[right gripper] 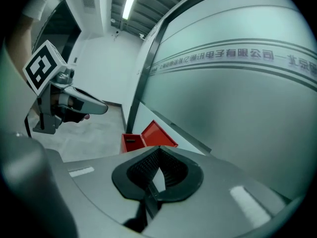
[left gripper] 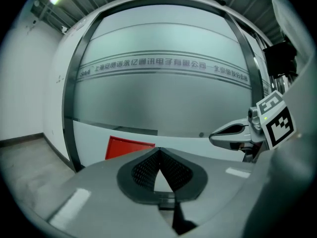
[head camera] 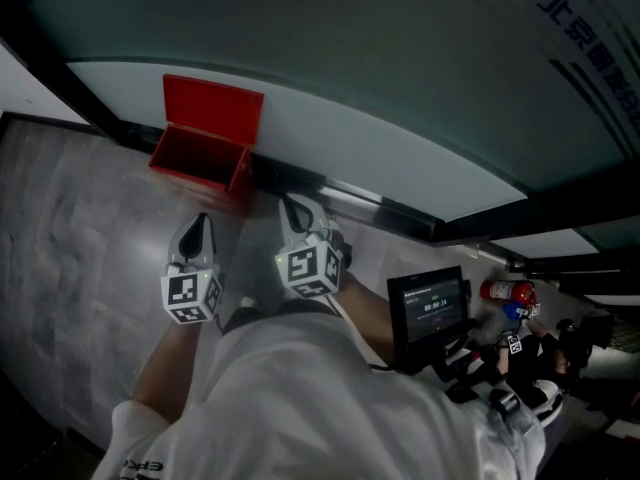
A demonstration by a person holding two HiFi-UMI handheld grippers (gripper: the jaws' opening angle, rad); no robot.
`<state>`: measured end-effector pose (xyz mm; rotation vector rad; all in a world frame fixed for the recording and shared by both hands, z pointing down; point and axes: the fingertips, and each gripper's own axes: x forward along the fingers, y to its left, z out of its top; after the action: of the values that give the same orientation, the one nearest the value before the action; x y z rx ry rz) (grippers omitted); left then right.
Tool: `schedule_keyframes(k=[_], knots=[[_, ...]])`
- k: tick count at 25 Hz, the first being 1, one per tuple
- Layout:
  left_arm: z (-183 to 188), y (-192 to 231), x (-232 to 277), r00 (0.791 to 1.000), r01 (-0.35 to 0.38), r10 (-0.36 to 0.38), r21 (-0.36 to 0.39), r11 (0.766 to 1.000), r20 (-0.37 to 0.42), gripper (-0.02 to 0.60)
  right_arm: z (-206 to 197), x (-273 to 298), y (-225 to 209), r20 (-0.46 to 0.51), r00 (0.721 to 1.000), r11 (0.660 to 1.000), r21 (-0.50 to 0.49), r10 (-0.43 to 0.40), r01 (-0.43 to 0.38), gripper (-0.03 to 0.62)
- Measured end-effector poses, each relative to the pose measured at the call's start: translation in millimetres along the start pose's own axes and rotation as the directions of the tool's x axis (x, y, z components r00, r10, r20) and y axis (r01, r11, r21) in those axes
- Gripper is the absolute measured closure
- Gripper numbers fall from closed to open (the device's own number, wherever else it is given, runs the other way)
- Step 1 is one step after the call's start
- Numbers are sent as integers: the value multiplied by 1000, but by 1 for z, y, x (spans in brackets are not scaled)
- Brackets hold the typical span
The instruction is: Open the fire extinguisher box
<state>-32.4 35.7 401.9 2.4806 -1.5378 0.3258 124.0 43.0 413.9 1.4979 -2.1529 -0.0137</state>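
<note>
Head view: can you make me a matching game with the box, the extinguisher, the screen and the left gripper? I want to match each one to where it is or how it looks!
Things:
1. box
2. extinguisher
3. screen
4. left gripper

Places or states:
A. fingers shut, nothing held
B. lid up, against the glass wall
C. far right, past the screen
D. lit up, by the person's right side

Right pairs: 1-B, 2-C, 3-D, 4-A
</note>
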Motion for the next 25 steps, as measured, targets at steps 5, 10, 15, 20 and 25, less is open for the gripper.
schedule_keyframes(k=[5,10,15,20,25], knots=[[1,14,-29,1000,17,-17,-11,1000,24,578,10,-21,24,24,1000,1000,25,-13,12,582],[5,15,-47,998,45,-44,-9,999,46,578,19,-38,50,36,999,999,44,1,-3,582],[10,10,-55,996,73,-73,-2,997,58,578,26,-49,64,49,998,995,94,34,-38,582],[11,14,-59,995,79,-79,-6,997,58,578,31,-53,73,60,997,988,145,51,-59,582],[17,16,-55,995,85,-84,-12,996,61,578,37,-51,68,60,997,984,171,45,-55,582]])
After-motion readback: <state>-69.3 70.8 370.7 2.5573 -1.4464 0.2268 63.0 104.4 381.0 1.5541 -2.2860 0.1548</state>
